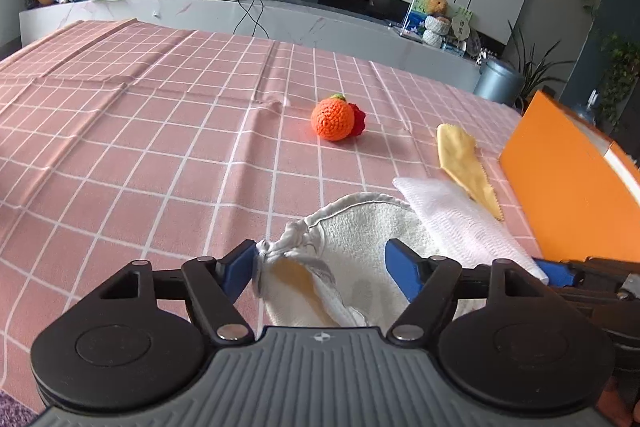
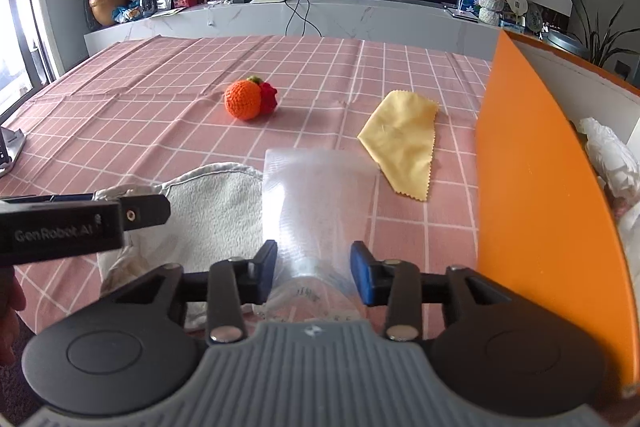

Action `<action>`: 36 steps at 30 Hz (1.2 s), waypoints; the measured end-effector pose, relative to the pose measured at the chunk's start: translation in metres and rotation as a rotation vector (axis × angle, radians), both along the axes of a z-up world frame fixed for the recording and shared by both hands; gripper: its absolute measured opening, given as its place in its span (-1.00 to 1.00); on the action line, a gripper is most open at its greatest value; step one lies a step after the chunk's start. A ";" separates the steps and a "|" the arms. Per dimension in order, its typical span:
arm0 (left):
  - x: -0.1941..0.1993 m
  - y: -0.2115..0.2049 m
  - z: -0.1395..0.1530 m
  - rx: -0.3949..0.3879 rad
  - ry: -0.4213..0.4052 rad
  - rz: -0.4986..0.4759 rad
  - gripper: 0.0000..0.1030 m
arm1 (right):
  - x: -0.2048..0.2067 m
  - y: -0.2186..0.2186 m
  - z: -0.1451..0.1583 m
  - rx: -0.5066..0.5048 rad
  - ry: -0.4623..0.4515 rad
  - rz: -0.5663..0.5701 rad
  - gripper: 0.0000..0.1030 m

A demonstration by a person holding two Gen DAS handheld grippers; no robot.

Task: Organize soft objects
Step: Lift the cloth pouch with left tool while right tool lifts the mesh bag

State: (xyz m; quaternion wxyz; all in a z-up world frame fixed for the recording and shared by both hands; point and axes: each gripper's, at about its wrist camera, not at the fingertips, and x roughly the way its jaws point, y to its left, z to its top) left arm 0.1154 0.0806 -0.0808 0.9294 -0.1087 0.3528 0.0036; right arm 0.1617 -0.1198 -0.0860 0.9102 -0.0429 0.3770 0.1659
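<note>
Left wrist view
- left gripper (image 1: 320, 269): jaws spread wide; the right pad is clear of the cloth, the left pad sits right at its bunched edge, and pressing cannot be told.
- towel (image 1: 356, 239): white, crumpled on the tablecloth (image 1: 140, 147), lying between the blue pads; a yellowish patch shows in its near fold.
- white sheet (image 1: 452, 211): just right of the towel, touching it.
- yellow cloth (image 1: 464, 163): overlaps the sheet's far edge, near the orange box (image 1: 568, 187).
- crochet orange (image 1: 333, 119): well beyond the towel, a red crochet piece (image 1: 358, 123) touching its right side.

Right wrist view
- right gripper (image 2: 314, 273): jaws partly spread, a clear bag (image 2: 320, 203) between the pads; contact with the pads cannot be told.
- towel (image 2: 216, 211): left of the bag, touching it, under the left gripper's finger (image 2: 132, 213).
- yellow cloth (image 2: 400, 143): flat, just beyond the bag's far right corner.
- crochet orange (image 2: 243, 99): farther back, left of the cloth.
- orange box (image 2: 540, 195): at the right edge, white soft things (image 2: 608, 155) inside.
</note>
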 end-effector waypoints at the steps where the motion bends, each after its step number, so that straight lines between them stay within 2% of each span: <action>1: 0.003 -0.001 -0.003 0.009 0.007 -0.006 0.65 | 0.002 0.000 -0.001 -0.003 0.000 -0.003 -0.06; 5: 0.007 -0.007 -0.013 0.026 0.015 -0.030 0.63 | 0.012 0.001 -0.008 -0.011 0.018 -0.021 -0.06; 8: 0.008 -0.015 -0.013 0.061 0.006 -0.062 0.48 | 0.017 -0.005 -0.013 0.045 0.052 -0.039 -0.07; 10: 0.008 -0.020 -0.014 0.075 -0.002 -0.081 0.19 | 0.017 -0.004 -0.013 0.044 0.045 -0.029 -0.12; 13: 0.008 -0.029 -0.015 0.112 -0.010 -0.102 0.11 | 0.013 0.001 -0.014 0.049 0.034 -0.001 -0.43; 14: 0.008 -0.030 -0.015 0.115 -0.014 -0.103 0.08 | 0.012 0.003 -0.014 0.050 0.032 0.012 -0.60; 15: 0.008 -0.030 -0.015 0.121 -0.017 -0.105 -0.05 | 0.011 0.004 -0.014 0.058 0.035 0.022 -0.76; 16: 0.008 -0.030 -0.015 0.125 -0.022 -0.107 -0.25 | 0.011 0.004 -0.014 0.069 0.038 0.024 -0.77; 18: 0.007 -0.029 -0.013 0.126 -0.032 -0.107 -0.47 | 0.010 0.005 -0.014 0.066 0.033 0.024 -0.82; 19: 0.006 -0.028 -0.012 0.127 -0.037 -0.106 -0.56 | 0.010 0.004 -0.014 0.068 0.032 0.023 -0.83; 21: 0.005 -0.028 -0.009 0.138 -0.052 -0.106 -0.67 | 0.009 0.004 -0.012 0.057 0.023 0.015 -1.00; 22: 0.003 -0.028 -0.007 0.148 -0.065 -0.099 -0.72 | 0.007 0.005 -0.010 0.042 0.009 0.009 -1.00; 26: -0.003 -0.027 0.006 0.152 -0.114 -0.099 -0.74 | 0.001 0.000 0.003 0.052 -0.027 0.010 -1.00; 31: -0.012 -0.030 0.025 0.171 -0.175 -0.094 -0.74 | -0.014 -0.002 0.025 0.042 -0.116 0.032 -1.00; 36: -0.023 -0.035 0.049 0.181 -0.241 -0.092 -0.74 | -0.027 -0.009 0.044 0.058 -0.153 0.040 -1.00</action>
